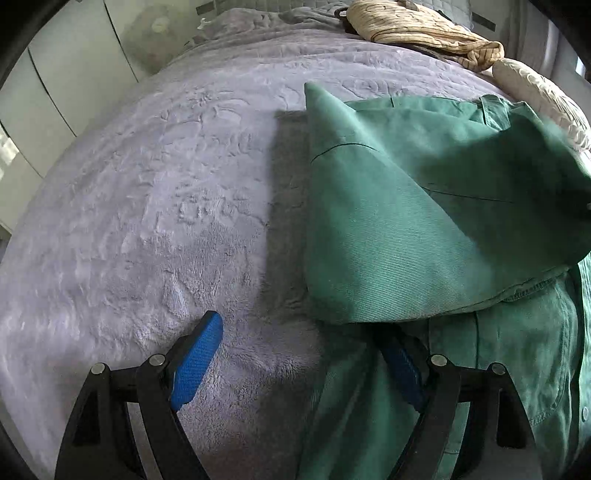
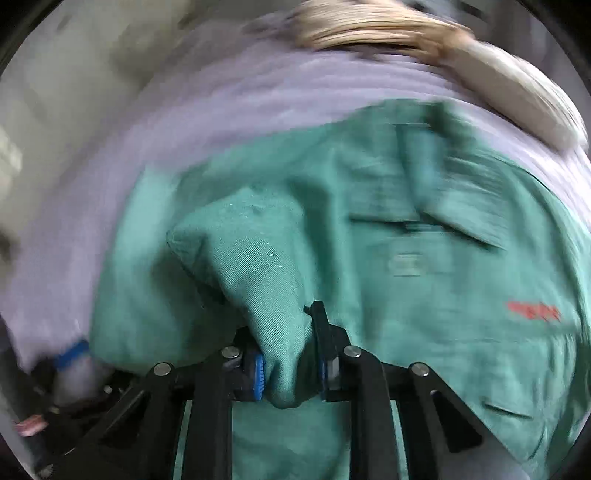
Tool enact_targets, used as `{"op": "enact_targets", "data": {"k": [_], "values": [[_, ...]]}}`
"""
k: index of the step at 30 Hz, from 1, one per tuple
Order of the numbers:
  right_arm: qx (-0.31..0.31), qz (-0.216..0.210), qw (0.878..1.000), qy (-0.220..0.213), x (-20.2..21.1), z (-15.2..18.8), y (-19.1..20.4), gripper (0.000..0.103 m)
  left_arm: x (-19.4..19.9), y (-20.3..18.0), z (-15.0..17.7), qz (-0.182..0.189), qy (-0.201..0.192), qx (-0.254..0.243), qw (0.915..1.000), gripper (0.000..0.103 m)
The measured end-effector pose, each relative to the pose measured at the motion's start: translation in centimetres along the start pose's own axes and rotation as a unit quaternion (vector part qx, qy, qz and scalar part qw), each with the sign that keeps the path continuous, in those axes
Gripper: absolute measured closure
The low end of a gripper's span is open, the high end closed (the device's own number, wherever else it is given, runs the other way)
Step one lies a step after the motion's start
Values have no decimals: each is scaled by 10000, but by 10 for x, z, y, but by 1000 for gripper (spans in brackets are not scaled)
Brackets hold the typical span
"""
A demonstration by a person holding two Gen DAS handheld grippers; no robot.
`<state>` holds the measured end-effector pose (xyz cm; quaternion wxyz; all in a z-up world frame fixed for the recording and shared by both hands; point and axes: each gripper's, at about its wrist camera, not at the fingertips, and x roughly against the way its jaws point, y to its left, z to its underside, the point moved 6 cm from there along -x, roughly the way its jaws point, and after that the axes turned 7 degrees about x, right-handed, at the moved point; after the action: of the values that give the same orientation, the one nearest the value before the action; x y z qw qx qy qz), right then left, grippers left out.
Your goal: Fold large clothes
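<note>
Pinching a bunched fold of the green shirt (image 2: 258,266), my right gripper (image 2: 290,369) has its blue pads pressed on the cloth. My left gripper (image 1: 299,354) is spread wide, holding nothing, one finger over the purple blanket (image 1: 155,192), the other tucked under a shirt edge. Most of the shirt lies on the blanket near a tan cloth (image 1: 417,33).

I see a bed under a plush lilac blanket (image 1: 155,177) – it fills most of my left view. Pale wardrobe doors (image 1: 74,70) stand along its far left side. A beige patterned pillow (image 1: 417,33) lies at the head – daylight falls softly.
</note>
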<state>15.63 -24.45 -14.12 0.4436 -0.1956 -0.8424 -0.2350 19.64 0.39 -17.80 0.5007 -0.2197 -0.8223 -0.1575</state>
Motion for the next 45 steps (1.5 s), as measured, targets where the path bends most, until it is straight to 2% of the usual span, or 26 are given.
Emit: {"op": "enact_targets", "data": {"k": [2, 4, 8, 9, 10, 11, 12, 14, 15, 16, 17, 21, 22, 24, 25, 28, 30, 32, 34, 35, 38, 40, 43, 45], "values": [[-802, -395, 9959, -134, 16, 4, -39, 80, -1, 0, 0, 11, 24, -12, 10000, 18], [-1615, -816, 9834, -125, 18, 14, -81, 79, -2, 1, -3, 11, 45, 5, 10000, 18], [-2807, -1222, 9520, -68, 13, 43, -130, 61, 2, 6, -15, -24, -29, 129, 9999, 18], [-2966, -1396, 9447, -128, 18, 50, -133, 57, 3, 7, -16, -38, -48, 119, 9999, 18], [-3128, -1635, 9354, -222, 22, 56, -133, 46, 3, 8, -18, -67, -57, 88, 9999, 18], [-3191, -1752, 9310, -259, 22, 57, -132, 38, 2, 8, -19, -118, -62, 50, 9999, 18], [-3188, -1823, 9297, -268, 20, 55, -128, 37, 1, 8, -21, -161, -59, 23, 9999, 18], [-3057, -1782, 9352, -147, 14, 51, -120, 38, 0, 7, -22, -215, -57, -19, 9998, 18], [-2937, -1672, 9412, -48, 10, 48, -117, 43, 1, 7, -22, -248, -77, -31, 9997, 18], [-2748, -1462, 9503, 105, 8, 43, -114, 82, 2, 7, -23, -298, -115, -60, 9995, 18], [-2603, -1320, 9562, 240, 5, 39, -110, 96, 3, 8, -23, -331, -158, -84, 9993, 18], [-1892, -780, 9785, -238, 29, 21, -111, 96, 3, 14, -24, -592, -430, -258, 9970, 15], [-1768, -551, 9825, -211, 26, 20, -117, 96, 0, 15, -24, -616, -459, -344, 9965, 14], [-1812, -361, 9828, -1, 16, 27, -129, 96, -2, 15, -24, -619, -480, -475, 9958, 14], [-1909, -419, 9807, 103, 9, 35, -136, 96, -1, 16, -25, -631, -503, -566, 9951, 14], [-2036, -521, 9777, 36, 5, 41, -140, 96, 9, 19, -24, -740, -610, -971, 9906, 14], [-1973, -454, 9793, 4, 5, 40, -138, 96, 11, 34, -20, -960, -518, -1143, 9874, 14], [-1992, -464, 9789, 3, 12, 46, -141, 96, 12, 58, -17, -1016, -242, -964, 9899, 14], [-2111, -501, 9762, 54, 24, 56, -145, 95, 16, 76, -21, -852, -21, -551, 9948, 14], [-2159, -499, 9751, 72, 29, 59, -147, 92, 20, 83, -27, -699, 15, -293, 9971, 14], [-2061, -343, 9779, 48, 42, 61, -144, 89, 28, 76, -53, -169, -54, 93, 9998, 14], [-1986, -303, 9796, -21, 52, 62, -140, 89, 24, 54, -67, 273, -14, 113, 9996, 14], [-1928, -309, 9807, -65, 57, 59, -135, 88, -1, 10, -77, 953, 426, -94, 9945, 14], [-1976, -325, 9797, -15, 55, 59, -134, 77, -24, -9, -83, 1098, 684, -137, 9915, 14]]}}
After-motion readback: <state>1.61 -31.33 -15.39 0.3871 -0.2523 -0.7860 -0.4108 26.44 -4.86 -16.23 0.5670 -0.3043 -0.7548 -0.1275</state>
